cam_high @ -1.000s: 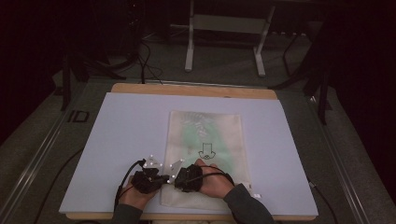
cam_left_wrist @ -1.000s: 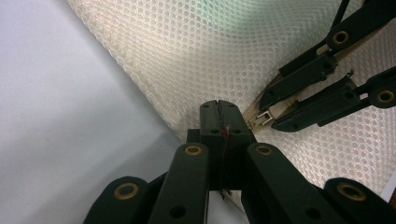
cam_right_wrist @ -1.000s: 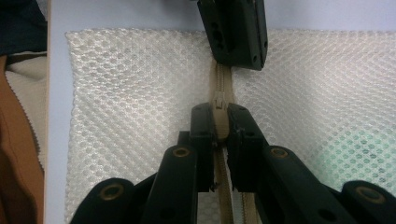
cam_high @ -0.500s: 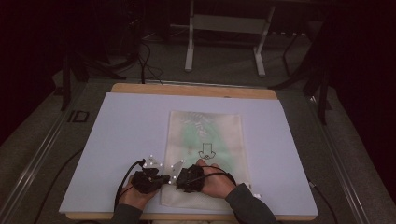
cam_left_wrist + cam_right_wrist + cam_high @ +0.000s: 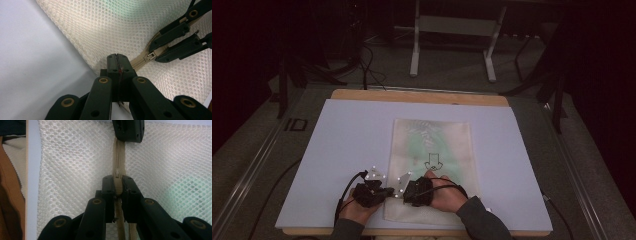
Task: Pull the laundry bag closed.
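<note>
dim room with a grey floor and the legs of a metal stand [image 5: 452, 45] behind a wooden-edged table [image 5: 419, 96] topped by a pale lavender sheet [image 5: 347, 140]. on that sheet, right of its middle and reaching its near edge, lies a flat rectangular white mesh zip bag [image 5: 432, 150] with something green showing faintly through it and a black arrow mark printed on it.

at the bag's near end, close to the sheet's near edge, both hands work side by side. the left gripper [image 5: 374, 192] sits at the bag's near left corner; in the left gripper view its black jaws [image 5: 117, 62] are pressed together on the mesh edge right at that corner, at the end of the beige zip tape [image 5: 140, 61], with the lavender sheet beside it. the right gripper [image 5: 417, 191] is just beside it, touching distance apart in the high view. in the right gripper view its jaws [image 5: 117, 186] stand narrow, clamped on either side of the beige zip slider [image 5: 117, 181] on the bag's zip line, and the tip of the left gripper shows farther along the same zip at the top. in the left gripper view the right gripper's black jaws close on the small metal pull [image 5: 151, 55].

a dark sleeve [image 5: 482, 220] covers the right forearm at the table's near edge.
</note>
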### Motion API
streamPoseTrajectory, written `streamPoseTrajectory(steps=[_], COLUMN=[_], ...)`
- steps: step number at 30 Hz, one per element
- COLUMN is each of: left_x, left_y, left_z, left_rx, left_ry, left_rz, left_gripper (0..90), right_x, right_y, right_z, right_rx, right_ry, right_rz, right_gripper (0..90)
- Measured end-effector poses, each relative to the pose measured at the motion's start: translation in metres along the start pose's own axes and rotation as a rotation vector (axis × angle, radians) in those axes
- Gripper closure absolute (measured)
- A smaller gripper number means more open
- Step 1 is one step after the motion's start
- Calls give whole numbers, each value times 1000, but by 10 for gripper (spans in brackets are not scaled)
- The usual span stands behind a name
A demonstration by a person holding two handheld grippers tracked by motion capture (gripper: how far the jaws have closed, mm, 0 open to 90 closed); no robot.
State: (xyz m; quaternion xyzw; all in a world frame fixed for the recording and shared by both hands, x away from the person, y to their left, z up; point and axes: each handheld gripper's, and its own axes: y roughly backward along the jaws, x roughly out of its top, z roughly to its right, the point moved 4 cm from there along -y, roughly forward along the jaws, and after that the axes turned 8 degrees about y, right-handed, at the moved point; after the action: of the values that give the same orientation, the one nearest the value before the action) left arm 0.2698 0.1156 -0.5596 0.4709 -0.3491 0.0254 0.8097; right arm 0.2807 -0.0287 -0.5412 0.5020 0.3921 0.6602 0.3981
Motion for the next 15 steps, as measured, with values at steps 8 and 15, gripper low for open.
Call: streamPoseTrajectory(steps=[8,15], left_x=[0,0], left_y=[0,0], left_z=[0,0], left_rx=[2,5], left_ry=[-3,-4], left_rz=[-1,-1], left_gripper=[894,894], right_x=[-3,-12], right_y=[2,6], right_z=[-1,-2], right_rx=[-3,3], right_ry=[5,-2], right_rz=[-11,-21], right_gripper=[822,822])
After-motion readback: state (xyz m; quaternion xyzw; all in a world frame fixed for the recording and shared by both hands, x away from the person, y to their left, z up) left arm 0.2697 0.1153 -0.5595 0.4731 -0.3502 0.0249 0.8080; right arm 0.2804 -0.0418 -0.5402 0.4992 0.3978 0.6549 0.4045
